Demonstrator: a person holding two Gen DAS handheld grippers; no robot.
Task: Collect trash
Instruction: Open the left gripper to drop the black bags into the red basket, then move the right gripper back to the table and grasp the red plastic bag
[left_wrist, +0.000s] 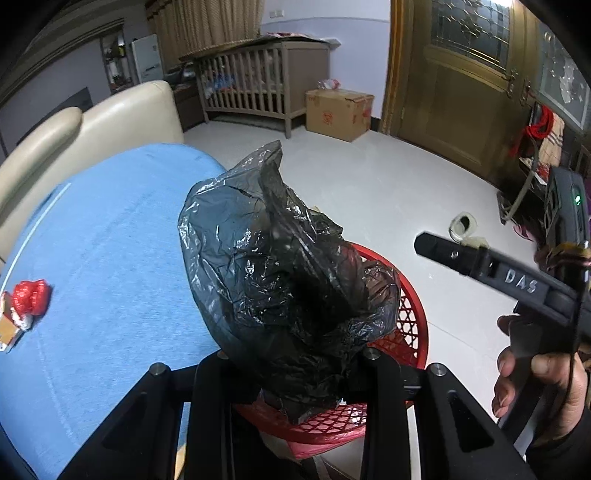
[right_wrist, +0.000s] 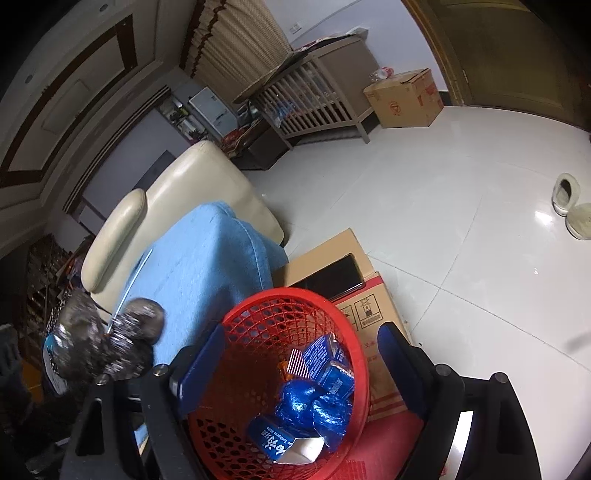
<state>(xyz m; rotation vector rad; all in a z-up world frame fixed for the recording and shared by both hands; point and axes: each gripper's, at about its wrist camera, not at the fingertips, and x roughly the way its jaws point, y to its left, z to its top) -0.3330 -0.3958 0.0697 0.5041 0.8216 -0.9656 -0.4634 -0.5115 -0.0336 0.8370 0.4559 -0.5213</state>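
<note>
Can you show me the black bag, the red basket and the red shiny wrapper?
black plastic bag (left_wrist: 280, 266), left wrist view, crinkled middle.
red basket (right_wrist: 295, 295), right wrist view, far rim.
red shiny wrapper (left_wrist: 31, 297), left wrist view, its middle.

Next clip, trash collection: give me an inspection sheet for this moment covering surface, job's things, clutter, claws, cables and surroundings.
Surface: blue cloth-covered seat, mostly bare.
Job's things: red plastic mesh basket holds blue crumpled wrappers and small blue cartons; crumpled black plastic bag hangs over the basket; red foil wrapper lies on the cloth near its edge.
Clutter: flat brown cardboard box beside the basket with a dark slab on it.
Claws: left claw shut on the black bag; right claw open, over the basket, holding nothing.
Cables: thin dark cord by the person's hand.
Surroundings: cream sofa, wooden crib, cardboard carton, pale slippers on white tiles.
</note>
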